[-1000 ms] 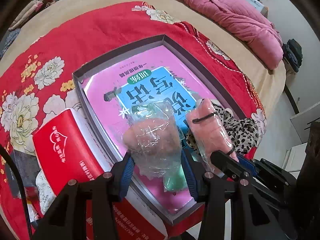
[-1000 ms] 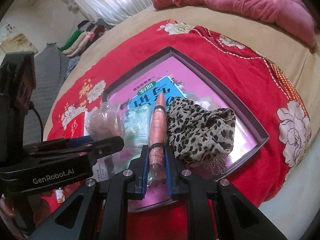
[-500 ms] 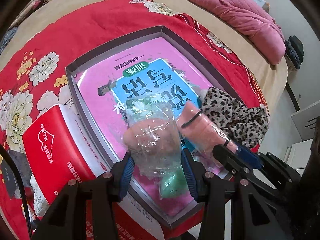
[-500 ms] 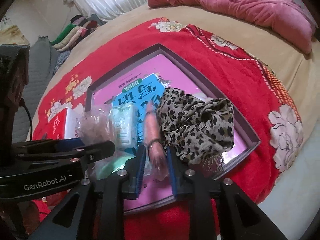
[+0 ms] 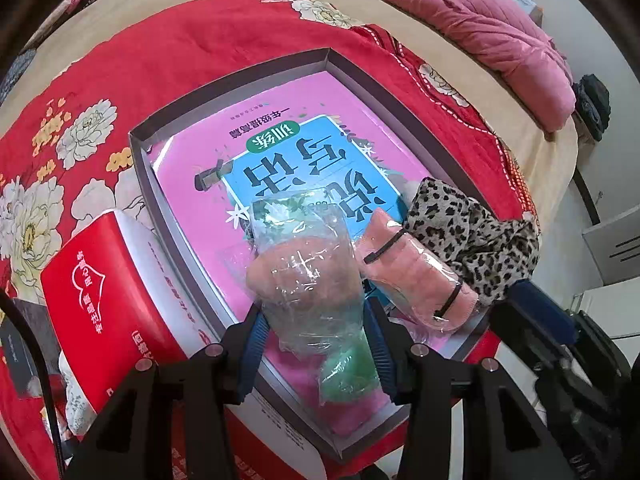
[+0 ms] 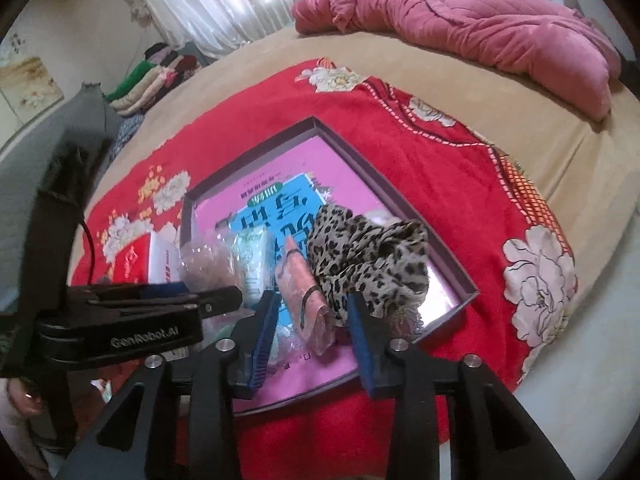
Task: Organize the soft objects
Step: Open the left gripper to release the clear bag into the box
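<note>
Two grippers over the box [image 5: 404, 92]: right gripper [image 6: 316, 320] opening, pink roll [image 6: 304, 292] loose between its jaws inside; left gripper [image 5: 312, 336] pinches the crinkly bag [image 5: 308, 276], which may slip.

A bed [image 6: 580, 152] with a tan cover carries a red floral blanket [image 6: 460, 184]. A rumpled pink quilt [image 6: 500, 28] lies near its far edge (partly folded). A shallow grey box [image 5: 280, 68] sits on the blanket.

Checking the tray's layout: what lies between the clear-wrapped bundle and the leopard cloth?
The pink roll with black bands, lying on the book; clearest in the left wrist view.
</note>
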### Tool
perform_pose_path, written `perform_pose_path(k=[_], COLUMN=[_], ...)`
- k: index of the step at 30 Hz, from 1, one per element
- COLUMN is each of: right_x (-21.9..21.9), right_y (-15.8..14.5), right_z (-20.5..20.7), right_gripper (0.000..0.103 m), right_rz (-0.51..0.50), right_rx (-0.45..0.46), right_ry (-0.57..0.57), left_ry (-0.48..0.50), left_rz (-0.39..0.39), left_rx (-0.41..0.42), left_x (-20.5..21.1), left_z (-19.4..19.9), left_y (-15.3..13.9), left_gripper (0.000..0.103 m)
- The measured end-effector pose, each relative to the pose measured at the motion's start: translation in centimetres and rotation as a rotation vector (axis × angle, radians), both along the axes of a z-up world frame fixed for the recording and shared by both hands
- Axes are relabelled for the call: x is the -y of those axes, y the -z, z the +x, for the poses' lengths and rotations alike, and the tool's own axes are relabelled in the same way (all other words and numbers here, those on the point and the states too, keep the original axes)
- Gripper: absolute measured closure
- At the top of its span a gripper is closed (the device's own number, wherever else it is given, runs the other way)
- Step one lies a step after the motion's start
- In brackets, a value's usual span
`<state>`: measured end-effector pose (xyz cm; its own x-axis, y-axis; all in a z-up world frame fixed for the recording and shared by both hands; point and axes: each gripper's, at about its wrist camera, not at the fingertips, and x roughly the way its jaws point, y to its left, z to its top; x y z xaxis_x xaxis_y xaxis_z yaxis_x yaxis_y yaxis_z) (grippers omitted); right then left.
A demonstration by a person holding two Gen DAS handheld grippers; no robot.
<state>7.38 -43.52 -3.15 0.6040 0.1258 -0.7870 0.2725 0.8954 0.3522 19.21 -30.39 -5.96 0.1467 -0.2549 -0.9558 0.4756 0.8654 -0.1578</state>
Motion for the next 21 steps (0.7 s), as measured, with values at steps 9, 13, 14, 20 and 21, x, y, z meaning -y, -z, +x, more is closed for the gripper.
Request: perform_pose_path(k=[9,13,14,20,21], right_x=[0.6,0.6,0.6,0.5,0.5], right_y=[-1.1,-1.5,-1.6,-2.0,-2.0], right_z=[-0.5,-0.7,-0.8,-1.1,-1.1], right_gripper=[0.057,0.057,0.057,0.057,0.057], right_rz=[0.013,0.013,0.013,0.012,0.014], right_rx=[0.016,0.022,0.024,0.029,0.031], right_ry=[0.036,0.044,0.045,0.049,0.050], left_ry=[-0.017,-0.014,-0.012,0.001,0.001], left_rz=[-0.037,-0.019,-0.013,-0.007,-0.005], left_rx=[-0.013,-0.010,-0.008,-0.017,-0.015], left_x=[-0.8,-0.9,-0.9,-0.8,-0.8], left_z=[-0.2,-0.3,-0.3,-0.7,-0.7], left_y=[-0.7,-0.8,-0.7,-0.5,-0.5], left_gripper=[0.055,0.054,0.054,0.053,0.052])
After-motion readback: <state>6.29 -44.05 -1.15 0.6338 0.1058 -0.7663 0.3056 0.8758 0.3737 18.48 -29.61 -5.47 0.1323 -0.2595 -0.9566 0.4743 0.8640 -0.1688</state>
